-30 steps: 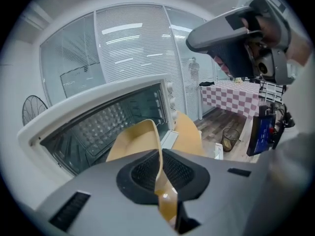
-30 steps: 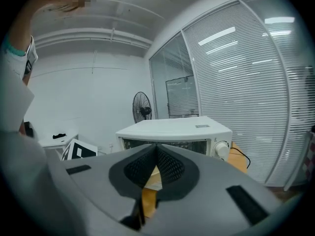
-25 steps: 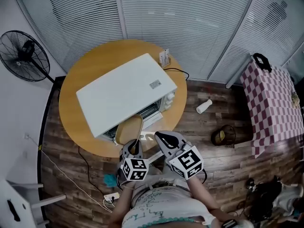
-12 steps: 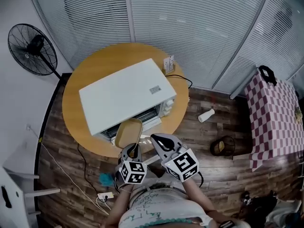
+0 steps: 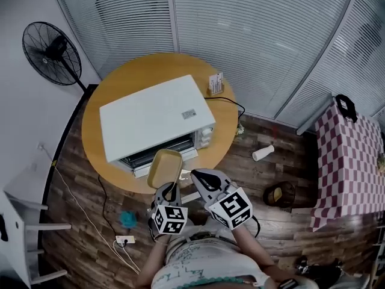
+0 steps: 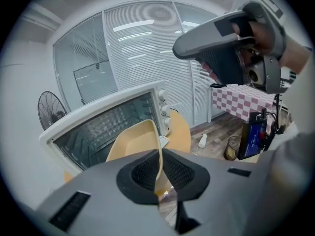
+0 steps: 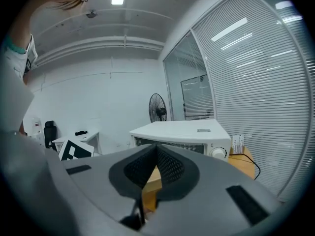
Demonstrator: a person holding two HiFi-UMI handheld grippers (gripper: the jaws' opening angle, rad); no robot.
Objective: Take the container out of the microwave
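One container (image 5: 164,168), tan, shallow, thin-walled. It sits just outside the open front of the one microwave (image 5: 150,116), above the near edge of the round desk (image 5: 129,71) and tilted.

My left tongs (image 5: 170,189) pinch its near rim, the wall standing edge-on between the pads. My right tongs (image 5: 197,176) are just beside it, pressed together with nothing in them.

I judge it light and fairly stiff, and it looks empty. The rim is smooth, so a one-sided pinch may let it droop or slip. Best hold is mid-rim and deep in the pads, with the second tongs free for the opposite edge.
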